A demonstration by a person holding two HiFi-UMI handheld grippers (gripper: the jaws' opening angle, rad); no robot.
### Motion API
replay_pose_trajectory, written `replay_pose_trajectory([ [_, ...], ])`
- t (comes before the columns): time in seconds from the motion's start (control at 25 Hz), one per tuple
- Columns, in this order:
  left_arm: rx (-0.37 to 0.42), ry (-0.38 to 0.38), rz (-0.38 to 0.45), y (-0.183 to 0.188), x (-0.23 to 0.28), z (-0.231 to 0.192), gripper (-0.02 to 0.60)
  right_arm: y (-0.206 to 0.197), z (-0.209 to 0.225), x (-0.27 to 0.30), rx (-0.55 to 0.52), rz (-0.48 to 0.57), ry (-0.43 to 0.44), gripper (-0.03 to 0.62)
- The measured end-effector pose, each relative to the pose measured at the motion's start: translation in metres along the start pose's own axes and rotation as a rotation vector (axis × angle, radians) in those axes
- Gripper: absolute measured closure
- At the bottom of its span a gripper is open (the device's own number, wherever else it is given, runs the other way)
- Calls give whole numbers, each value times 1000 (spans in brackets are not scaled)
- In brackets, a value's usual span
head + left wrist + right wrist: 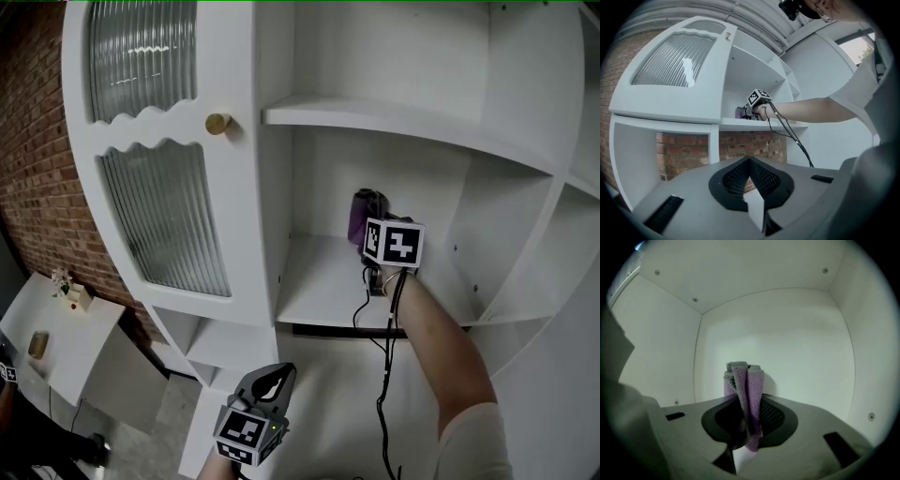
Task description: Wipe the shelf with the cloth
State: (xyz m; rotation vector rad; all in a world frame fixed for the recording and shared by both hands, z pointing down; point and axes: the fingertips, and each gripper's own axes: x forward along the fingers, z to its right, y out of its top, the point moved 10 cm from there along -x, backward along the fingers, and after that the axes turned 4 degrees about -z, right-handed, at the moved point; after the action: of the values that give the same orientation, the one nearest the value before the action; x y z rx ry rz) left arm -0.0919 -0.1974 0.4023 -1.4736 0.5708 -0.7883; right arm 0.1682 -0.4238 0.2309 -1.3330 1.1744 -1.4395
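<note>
Cloth (749, 380), purple, bunched in upright folds, pinched in right tongs (746, 405); left tongs (750, 161) closed, empty.

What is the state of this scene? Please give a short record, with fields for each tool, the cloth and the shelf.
left tool: shut, empty, held below the shelf level
right tool: shut on the cloth, reached in over the shelf
cloth: purple, folded, sticks up between the jaws
shelf: white, holds nothing but the right tool and cloth
cloth on shelf: cannot tell if they touch
door: ribbed glass, left of the shelf
</note>
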Motion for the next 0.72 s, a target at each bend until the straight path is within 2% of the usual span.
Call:
replay_pose_trajectory([
  [0.44,-8,-35,-11,-1,26,40,569,-4,75,-22,14,-3,-83,499],
  [0.72,-12,-36,-11,1,33,57,569,-10,118,-37,52,2,-203,501],
])
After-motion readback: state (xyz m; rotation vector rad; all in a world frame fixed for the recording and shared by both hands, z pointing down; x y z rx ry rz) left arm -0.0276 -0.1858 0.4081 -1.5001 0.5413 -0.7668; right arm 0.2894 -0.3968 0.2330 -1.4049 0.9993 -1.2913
